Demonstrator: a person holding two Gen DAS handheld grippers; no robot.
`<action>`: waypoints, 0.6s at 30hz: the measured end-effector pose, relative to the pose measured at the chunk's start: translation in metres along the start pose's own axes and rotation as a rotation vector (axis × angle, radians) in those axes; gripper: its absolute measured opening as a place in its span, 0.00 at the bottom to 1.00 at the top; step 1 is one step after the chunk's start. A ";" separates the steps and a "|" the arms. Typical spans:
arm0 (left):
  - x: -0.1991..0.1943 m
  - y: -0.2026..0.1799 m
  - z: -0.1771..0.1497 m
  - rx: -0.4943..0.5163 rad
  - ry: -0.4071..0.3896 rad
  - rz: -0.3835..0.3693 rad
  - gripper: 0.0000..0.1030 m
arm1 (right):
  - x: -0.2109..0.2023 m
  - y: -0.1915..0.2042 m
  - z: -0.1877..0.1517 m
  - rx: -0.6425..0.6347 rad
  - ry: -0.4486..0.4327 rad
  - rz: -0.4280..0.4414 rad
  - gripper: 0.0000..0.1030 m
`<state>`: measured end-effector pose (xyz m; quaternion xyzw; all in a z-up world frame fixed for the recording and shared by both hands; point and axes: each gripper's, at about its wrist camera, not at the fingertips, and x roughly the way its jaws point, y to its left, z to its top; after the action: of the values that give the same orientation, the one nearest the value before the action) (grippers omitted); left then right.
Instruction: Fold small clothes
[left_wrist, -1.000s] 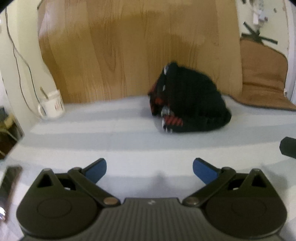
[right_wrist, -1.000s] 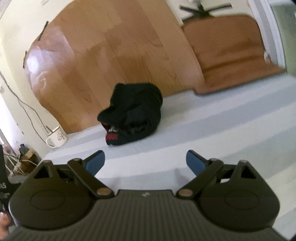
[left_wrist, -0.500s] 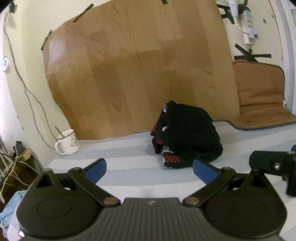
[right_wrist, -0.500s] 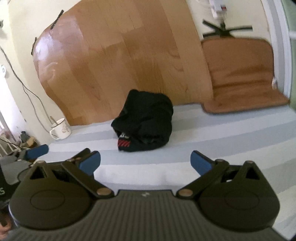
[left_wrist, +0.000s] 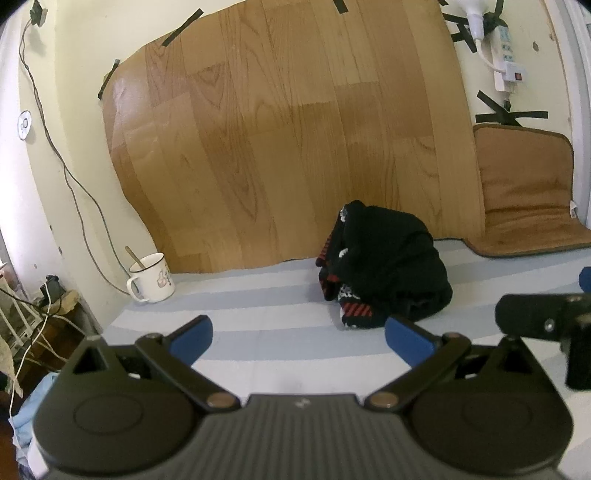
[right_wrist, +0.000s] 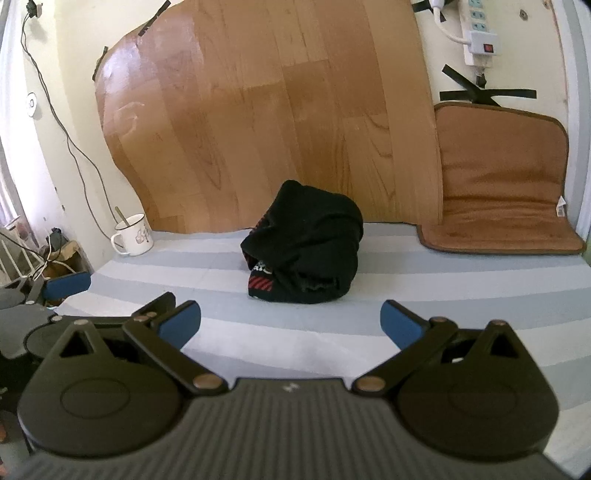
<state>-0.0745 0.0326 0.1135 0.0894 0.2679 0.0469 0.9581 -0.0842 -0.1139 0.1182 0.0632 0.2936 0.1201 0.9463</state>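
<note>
A crumpled black garment with red-striped trim lies in a heap on the grey-striped surface, close to the wood-pattern board at the back. In the right wrist view the garment sits straight ahead. My left gripper is open and empty, hovering short of the garment and to its left. My right gripper is open too, with nothing between its blue pads, a short way in front of the heap. Part of the right gripper shows at the right edge of the left wrist view.
A white enamel mug with a spoon stands at the back left corner. A brown cushion leans against the wall at the back right. A wood-pattern board is taped to the wall. Cables and clutter hang beyond the left edge.
Both grippers have pulled back and tilted upward, so the garment looks smaller and farther off. Both stay open and empty. The garment has not moved.
</note>
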 end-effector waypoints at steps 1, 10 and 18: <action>0.001 0.001 -0.001 -0.002 0.004 0.000 1.00 | 0.000 -0.001 0.000 0.002 0.002 -0.001 1.00; 0.012 0.002 -0.021 0.004 0.067 -0.008 1.00 | 0.007 -0.003 -0.005 0.023 0.043 -0.012 1.00; 0.022 0.010 -0.051 0.011 0.158 -0.015 1.00 | 0.025 -0.003 -0.013 0.054 0.138 0.001 1.00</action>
<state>-0.0823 0.0529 0.0617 0.0885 0.3438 0.0451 0.9338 -0.0712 -0.1098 0.0935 0.0806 0.3613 0.1168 0.9216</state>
